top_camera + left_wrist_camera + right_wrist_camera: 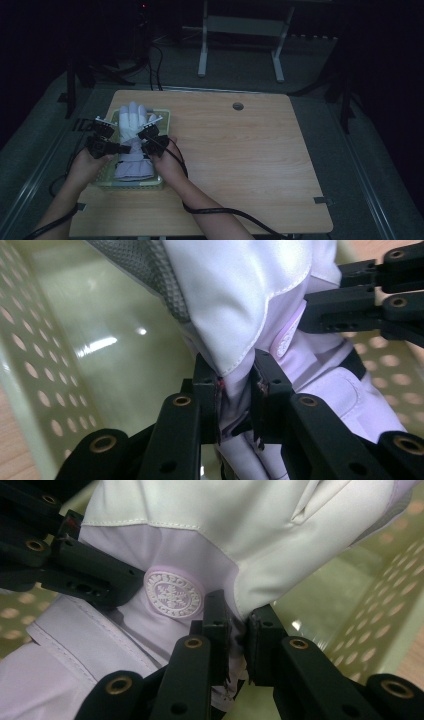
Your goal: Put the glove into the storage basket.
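A white and pale lilac padded glove (131, 142) lies in a light green perforated basket (163, 120) at the table's left. My left gripper (118, 147) comes in from the glove's left edge, shut on a fold of its fabric (235, 377). My right gripper (145, 142) holds the opposite edge, its jaws shut on the fabric (239, 622) next to a round embossed badge (173, 596). In the left gripper view the right gripper's black jaws (360, 305) show at the upper right. The glove's grey textured palm (145, 270) faces the basket wall.
The wooden table (240, 150) stretches bare to the right, with a cable hole (238, 106) near its far edge. A white desk frame (240, 35) stands on the floor beyond. Cables (220, 212) trail from the grippers over the near edge.
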Demonstrator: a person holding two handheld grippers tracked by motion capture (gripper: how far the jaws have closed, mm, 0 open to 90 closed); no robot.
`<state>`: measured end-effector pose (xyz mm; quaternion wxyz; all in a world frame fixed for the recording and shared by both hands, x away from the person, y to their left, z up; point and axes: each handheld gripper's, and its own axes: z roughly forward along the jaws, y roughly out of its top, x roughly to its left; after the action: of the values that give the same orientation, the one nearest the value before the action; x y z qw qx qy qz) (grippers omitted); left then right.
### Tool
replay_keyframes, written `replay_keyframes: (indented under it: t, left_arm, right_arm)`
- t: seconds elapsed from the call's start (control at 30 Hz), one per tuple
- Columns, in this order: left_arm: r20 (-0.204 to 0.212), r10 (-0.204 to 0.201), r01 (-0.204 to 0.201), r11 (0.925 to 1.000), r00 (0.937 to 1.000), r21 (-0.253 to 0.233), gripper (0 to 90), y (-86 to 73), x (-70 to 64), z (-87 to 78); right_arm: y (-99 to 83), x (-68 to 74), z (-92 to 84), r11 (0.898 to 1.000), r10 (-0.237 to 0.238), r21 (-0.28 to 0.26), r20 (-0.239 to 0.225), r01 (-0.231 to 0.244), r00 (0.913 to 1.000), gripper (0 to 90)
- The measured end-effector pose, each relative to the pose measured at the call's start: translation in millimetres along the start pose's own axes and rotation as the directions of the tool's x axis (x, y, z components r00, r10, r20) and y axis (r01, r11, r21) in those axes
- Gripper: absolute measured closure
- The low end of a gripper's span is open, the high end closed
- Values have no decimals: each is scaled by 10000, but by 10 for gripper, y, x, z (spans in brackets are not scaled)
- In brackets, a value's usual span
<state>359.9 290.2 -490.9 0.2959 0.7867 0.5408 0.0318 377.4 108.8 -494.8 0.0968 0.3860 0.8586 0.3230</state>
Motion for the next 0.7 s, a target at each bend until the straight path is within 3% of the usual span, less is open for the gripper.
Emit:
replay_keyframes:
  t: [0.23, 0.4, 0.5, 0.57, 0.63, 0.67, 0.7]
  left_arm:
    - [-512, -264, 323, 9925, 9983, 1180, 750, 1, 7, 200]
    - [-686, -671, 775, 9835, 9954, 1636, 710, 0, 46, 280]
    - [-1133, -554, 733, 9844, 9920, 1601, 649, 4, 48, 298]
    - [-1402, -534, 762, 9837, 9887, 1628, 588, 10, 40, 303]
    - [-1641, -437, 676, 9874, 9855, 1428, 544, 5, 27, 291]
    - [-1721, -412, 648, 9889, 9842, 1340, 498, 1, 25, 282]
    - [-1548, -331, 504, 9928, 9874, 1091, 479, -17, 32, 257]
  right_arm:
    - [-48, 50, 185, 9954, 31, 954, 358, -65, 9994, 806]
    - [-28, 74, 240, 9891, -201, 1468, 489, 128, 9986, 751]
    - [-24, 71, 225, 9910, -285, 1313, 161, 262, 9995, 616]
    - [-7, 61, 183, 9937, -307, 1081, 82, 296, 9995, 587]
    - [9, 39, 139, 9941, -627, 894, 72, 618, 9980, 559]
    - [12, 19, 116, 9935, -764, 851, 77, 755, 9970, 524]
    - [13, 4, 98, 9946, -788, 673, 17, 785, 9969, 517]
